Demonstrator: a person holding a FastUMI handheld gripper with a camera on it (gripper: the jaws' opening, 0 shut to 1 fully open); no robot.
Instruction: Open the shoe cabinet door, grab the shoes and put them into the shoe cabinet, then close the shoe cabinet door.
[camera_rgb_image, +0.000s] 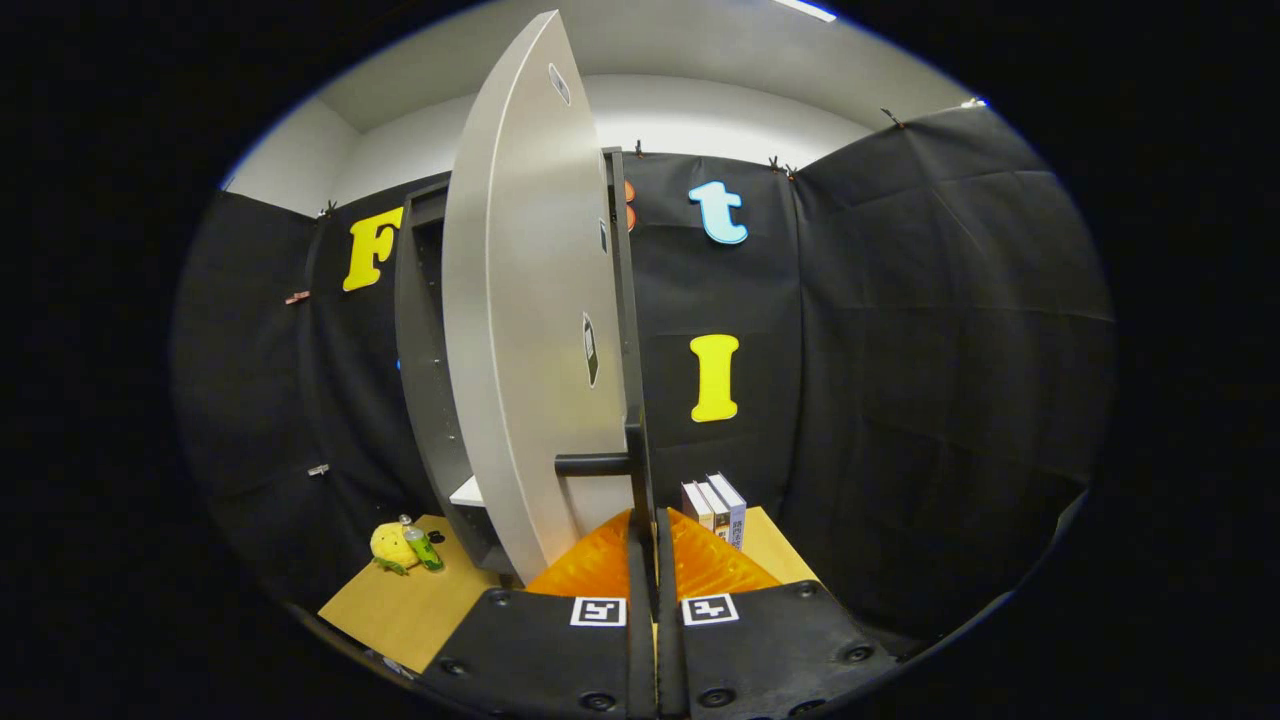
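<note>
Item one, the shoe cabinet (425, 400): a tall dark carcass that stood upright on the bench (410, 605), its long axis vertical, its open front turned toward me and slightly to my right. A pale shelf (468, 492) showed low inside it. Item two, the cabinet door (520, 330): a tall grey panel, long axis vertical, swung well out from the carcass so that its free edge pointed almost straight at me; I saw its face obliquely on my left. A dark bar handle (592, 464) stuck out sideways low on the door near that edge. Item three, my gripper (648, 545): the jaws were nearly together, with the door's thin dark free edge standing in the narrow slot between them just below the handle; whether both fingers pressed on it I could not tell. Item four, three upright books (715, 508), just beyond my right finger. Item five, a yellow plush toy (392, 547) and a green bottle (420, 545), touching, left of the cabinet.
</note>
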